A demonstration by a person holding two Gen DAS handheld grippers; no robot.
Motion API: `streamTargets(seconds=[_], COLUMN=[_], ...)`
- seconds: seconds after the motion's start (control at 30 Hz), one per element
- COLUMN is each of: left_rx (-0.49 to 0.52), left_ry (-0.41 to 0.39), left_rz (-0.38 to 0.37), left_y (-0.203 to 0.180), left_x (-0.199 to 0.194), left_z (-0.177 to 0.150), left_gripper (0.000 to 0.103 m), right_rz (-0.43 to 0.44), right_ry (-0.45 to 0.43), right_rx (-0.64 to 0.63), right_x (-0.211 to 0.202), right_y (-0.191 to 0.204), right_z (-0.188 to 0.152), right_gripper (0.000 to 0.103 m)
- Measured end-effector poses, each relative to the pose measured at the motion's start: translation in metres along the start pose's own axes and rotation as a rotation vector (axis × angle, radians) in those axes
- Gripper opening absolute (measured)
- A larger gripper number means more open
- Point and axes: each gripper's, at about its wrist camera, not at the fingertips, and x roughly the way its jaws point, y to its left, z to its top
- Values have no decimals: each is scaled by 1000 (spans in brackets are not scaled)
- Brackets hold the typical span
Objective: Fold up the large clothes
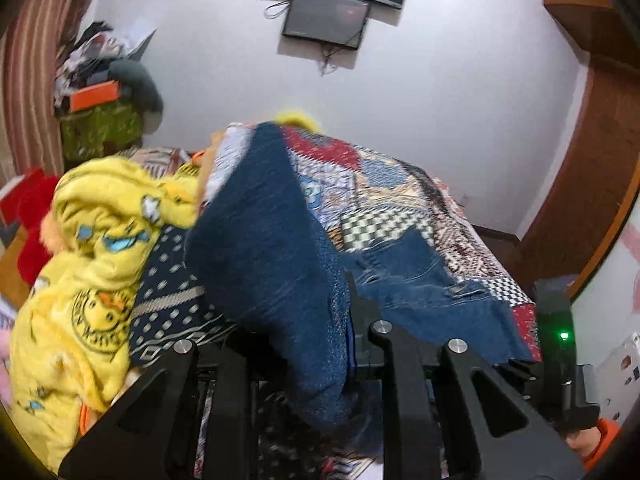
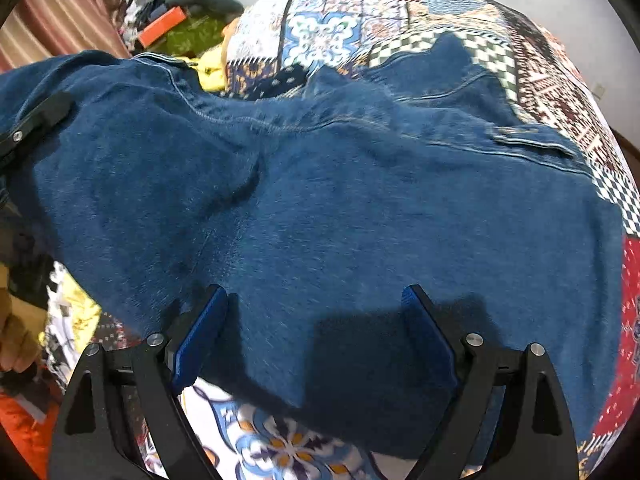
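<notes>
A large blue denim garment lies spread over a patchwork bedspread. My right gripper is open, its blue pads wide apart just above the denim's near edge, holding nothing. My left gripper is shut on a fold of the denim, which is lifted and drapes over its fingers. In the right wrist view the left gripper shows at the far left, clamped on the raised denim edge.
A yellow duck-print fleece blanket is bunched on the bed's left side. A cluttered pile with an orange box stands by the striped curtain. A wooden wardrobe stands at the right. A screen hangs on the wall.
</notes>
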Motion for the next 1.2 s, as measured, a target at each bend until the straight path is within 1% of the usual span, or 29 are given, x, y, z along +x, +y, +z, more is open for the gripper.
streamTargets(seconds=[0.07,0.17,0.23,0.33,0.4,0.5,0.53,0.6,0.7,0.73,0.87,0.93,0.97,1.0,1.03,1.07,1.13,1.17,1.2], left_rx=[29,101,146,209,252,300,316,382,450,484,634,666,673,679,682,681,659,643,627], left_ry=[-3,-15,-11,9,42,135,153,194,252,269,339,364,364,363,366,374,400,402,397], left_rz=[-17,-58,-99,-174,-238,-311,-321,-336,-365,-364,-331,-336,-336,-337,-339,-341,-377,-393,-402], left_y=[-18,-60,-92,-141,-177,-220,-229,-253,-268,-273,-270,-263,-260,-258,-258,-257,-251,-248,-244], left_x=[4,10,17,29,41,62,67,77,84,85,90,87,83,78,75,71,59,55,45], left_z=[7,14,16,12,3,-18,-25,-47,-75,-84,-117,-126,-128,-130,-130,-130,-126,-123,-120], left_gripper=[18,18,17,16,15,14,14,14,14,14,14,15,16,18,25,28,44,47,53], right_rz=[-18,-38,-84,-165,-201,-247,-258,-282,-304,-308,-316,-309,-303,-297,-294,-290,-275,-264,-258], right_ry=[-39,-113,-154,-197,-216,-236,-240,-248,-249,-251,-250,-255,-259,-264,-269,-274,-285,-290,-295], right_rx=[27,83,135,192,240,317,333,370,411,419,422,409,398,381,370,355,324,304,290], right_x=[-16,-48,-72,-96,-113,-136,-142,-153,-163,-166,-175,-178,-179,-180,-178,-178,-178,-178,-178], right_y=[-11,-41,-69,-100,-124,-156,-164,-180,-196,-198,-201,-200,-198,-192,-190,-187,-177,-170,-165], right_z=[-4,-12,-20,-29,-42,-61,-64,-76,-91,-94,-105,-105,-104,-102,-99,-97,-92,-88,-85], right_gripper=[87,87,87,87,87,87,87,87,87,87,87,87,87,87,87,87,87,87,87])
